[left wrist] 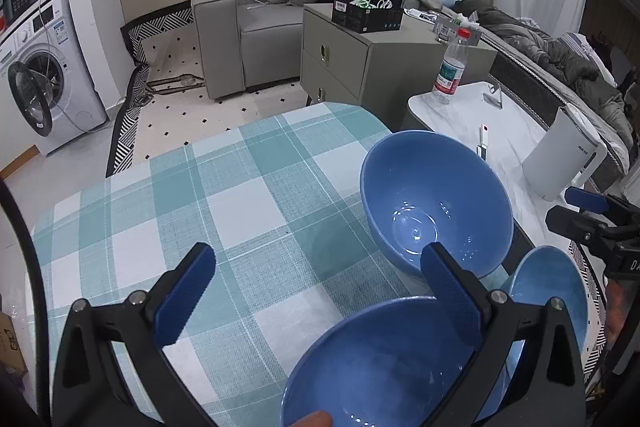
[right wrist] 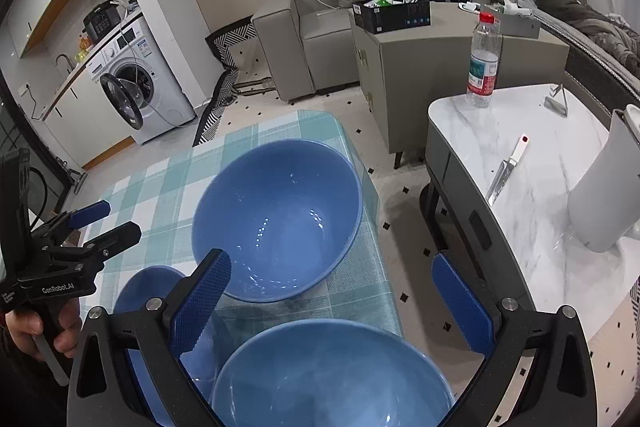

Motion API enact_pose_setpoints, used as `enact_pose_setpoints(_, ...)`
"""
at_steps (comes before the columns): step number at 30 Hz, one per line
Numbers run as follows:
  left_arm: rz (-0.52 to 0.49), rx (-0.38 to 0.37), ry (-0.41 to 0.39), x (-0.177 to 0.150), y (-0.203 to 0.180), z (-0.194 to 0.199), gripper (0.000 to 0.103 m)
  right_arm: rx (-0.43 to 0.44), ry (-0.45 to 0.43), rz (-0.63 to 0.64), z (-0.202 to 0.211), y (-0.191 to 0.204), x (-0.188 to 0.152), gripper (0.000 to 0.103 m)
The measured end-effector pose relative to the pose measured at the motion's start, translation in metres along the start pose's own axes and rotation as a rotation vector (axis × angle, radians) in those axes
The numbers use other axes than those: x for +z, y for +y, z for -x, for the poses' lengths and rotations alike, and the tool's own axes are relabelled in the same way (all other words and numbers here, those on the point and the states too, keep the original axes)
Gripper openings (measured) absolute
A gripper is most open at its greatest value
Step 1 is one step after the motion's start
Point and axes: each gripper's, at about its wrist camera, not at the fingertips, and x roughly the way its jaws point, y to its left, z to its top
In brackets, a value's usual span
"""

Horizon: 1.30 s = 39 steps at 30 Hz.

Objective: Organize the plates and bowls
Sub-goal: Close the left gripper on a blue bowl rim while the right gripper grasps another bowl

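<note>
Three blue dishes sit on the teal plaid tablecloth [left wrist: 248,195]. A large blue bowl [left wrist: 436,203] [right wrist: 280,215] stands upright near the far right corner. A second large bowl [left wrist: 380,363] [right wrist: 332,375] lies closest to both cameras. A smaller blue dish [left wrist: 548,287] [right wrist: 148,291] sits between them, partly hidden by fingers. My left gripper [left wrist: 320,295] [right wrist: 108,223] hovers open over the cloth, its right finger above the near bowl's rim. My right gripper [right wrist: 332,303] [left wrist: 576,213] is open above the near bowl. Nothing is held.
A white marble side table [right wrist: 500,131] to the right carries a water bottle [right wrist: 482,63], a knife [right wrist: 506,171] and a white jug [right wrist: 604,191]. Beyond are a grey cabinet [left wrist: 360,59], a sofa [left wrist: 256,15] and a washing machine [left wrist: 40,83]. A hand [right wrist: 32,331] holds the left gripper.
</note>
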Motion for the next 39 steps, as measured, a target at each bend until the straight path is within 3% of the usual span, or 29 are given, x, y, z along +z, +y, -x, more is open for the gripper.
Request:
enact_pose_setpoints(27,-0.006,-0.010,0.095,0.019,-0.007,-0.056,0.099,-0.001,0.089,0.020,-0.056,-0.008,0.004,0.102)
enact_pose_setpoints(29,-0.003,-0.025,0.113,0.019,-0.008,-0.059,0.088,0.008,0.097,0.018,-0.060,-0.008,0.005,0.097)
enact_pose_setpoints(33,-0.009,-0.040,0.132,0.017,-0.010,-0.065,0.079,0.022,0.120,0.023,-0.067,-0.008,0.005,0.083)
enact_pose_setpoints(35,-0.015,-0.052,0.157,0.016,-0.012,-0.069,0.063,0.026,0.129,0.020,-0.069,-0.008,0.004,0.079)
enact_pose_setpoints(39,-0.022,-0.082,0.165,0.015,-0.015,-0.070,0.057,0.042,0.139,0.012,-0.071,-0.009,0.004,0.070)
